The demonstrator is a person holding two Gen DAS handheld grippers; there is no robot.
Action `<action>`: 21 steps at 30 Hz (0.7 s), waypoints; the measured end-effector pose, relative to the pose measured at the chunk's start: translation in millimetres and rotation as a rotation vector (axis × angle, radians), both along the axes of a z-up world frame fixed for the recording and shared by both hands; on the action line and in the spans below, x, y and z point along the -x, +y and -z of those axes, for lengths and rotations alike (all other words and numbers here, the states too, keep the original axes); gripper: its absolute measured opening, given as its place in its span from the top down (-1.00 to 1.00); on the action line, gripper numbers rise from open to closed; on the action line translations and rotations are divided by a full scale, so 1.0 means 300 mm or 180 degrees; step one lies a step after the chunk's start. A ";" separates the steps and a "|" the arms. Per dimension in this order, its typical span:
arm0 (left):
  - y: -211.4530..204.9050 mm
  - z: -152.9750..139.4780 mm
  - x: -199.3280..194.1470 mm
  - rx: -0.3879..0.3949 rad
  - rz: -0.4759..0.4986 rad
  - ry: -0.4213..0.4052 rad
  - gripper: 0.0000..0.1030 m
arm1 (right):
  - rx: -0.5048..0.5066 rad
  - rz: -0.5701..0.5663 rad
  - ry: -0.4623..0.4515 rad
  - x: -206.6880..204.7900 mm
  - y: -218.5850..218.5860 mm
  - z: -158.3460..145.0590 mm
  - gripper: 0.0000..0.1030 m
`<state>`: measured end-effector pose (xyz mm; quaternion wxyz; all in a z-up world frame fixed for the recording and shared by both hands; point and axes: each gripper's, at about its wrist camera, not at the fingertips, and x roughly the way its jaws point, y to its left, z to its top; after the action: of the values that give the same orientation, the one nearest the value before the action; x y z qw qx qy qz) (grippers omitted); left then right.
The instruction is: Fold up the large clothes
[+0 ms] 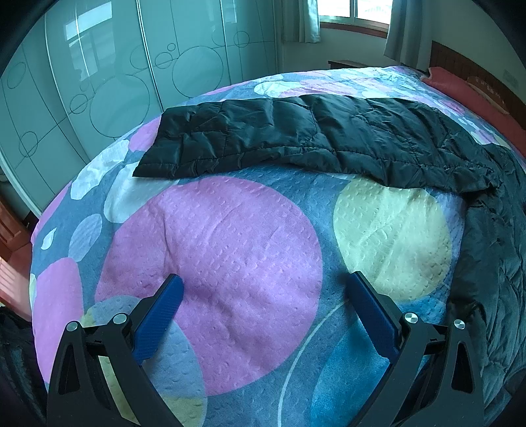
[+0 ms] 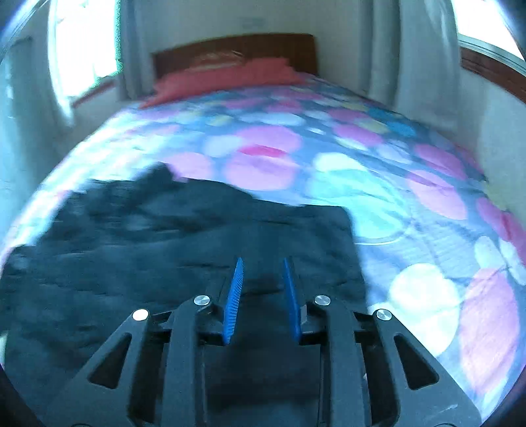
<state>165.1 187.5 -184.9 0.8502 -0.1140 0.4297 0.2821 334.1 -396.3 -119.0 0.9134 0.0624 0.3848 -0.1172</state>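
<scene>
Nearest in the left wrist view, the left gripper (image 1: 264,285) is seen with its blue pads (image 1: 161,320) spread wide and nothing between them, poised over the bedspread (image 1: 230,249). The bedspread is patterned with large pink, pale yellow and blue circles on a grey-blue ground, and its weave is dimpled.

In the right wrist view, which is blurred, the right gripper (image 2: 263,272) is shown with its pads narrowly apart; nothing is seen clamped between them, and the black jacket (image 2: 164,249) lies below them.

Farther out in the left wrist view, the jacket (image 1: 312,131), black and quilted, is laid flat across the bed as a long band, with one straight end toward the wardrobe (image 1: 98,82) and the other running down the right edge of the picture. It rests on the bedspread, well apart from the left gripper.

Beyond the jacket, a red pillow (image 2: 227,77) is set against a dark wooden headboard (image 2: 233,49). The wardrobe doors are pale and glossy, marked with thin circles and lines. Windows with light curtains (image 1: 309,19) are seen at the far wall.
</scene>
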 end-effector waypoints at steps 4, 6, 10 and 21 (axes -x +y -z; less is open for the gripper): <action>-0.001 0.000 -0.001 -0.0005 0.0000 0.0006 -0.93 | -0.0138 0.0046 0.0259 -0.053 -0.062 0.151 0.52; -0.001 -0.001 0.000 0.0002 0.0002 -0.0001 -0.93 | -0.0069 0.0039 0.0262 -0.057 -0.049 0.155 0.52; 0.001 0.001 -0.002 0.0002 0.0001 0.0001 -0.93 | -0.0056 0.0051 0.0051 -0.052 -0.048 0.057 0.45; -0.002 0.001 -0.002 -0.0004 0.0000 0.0005 -0.93 | -0.0092 0.0108 0.0279 -0.151 -0.056 0.121 0.22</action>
<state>165.8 186.8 -185.1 0.8499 -0.1132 0.4301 0.2825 379.3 -413.0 -155.4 0.8925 0.0769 0.4250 -0.1298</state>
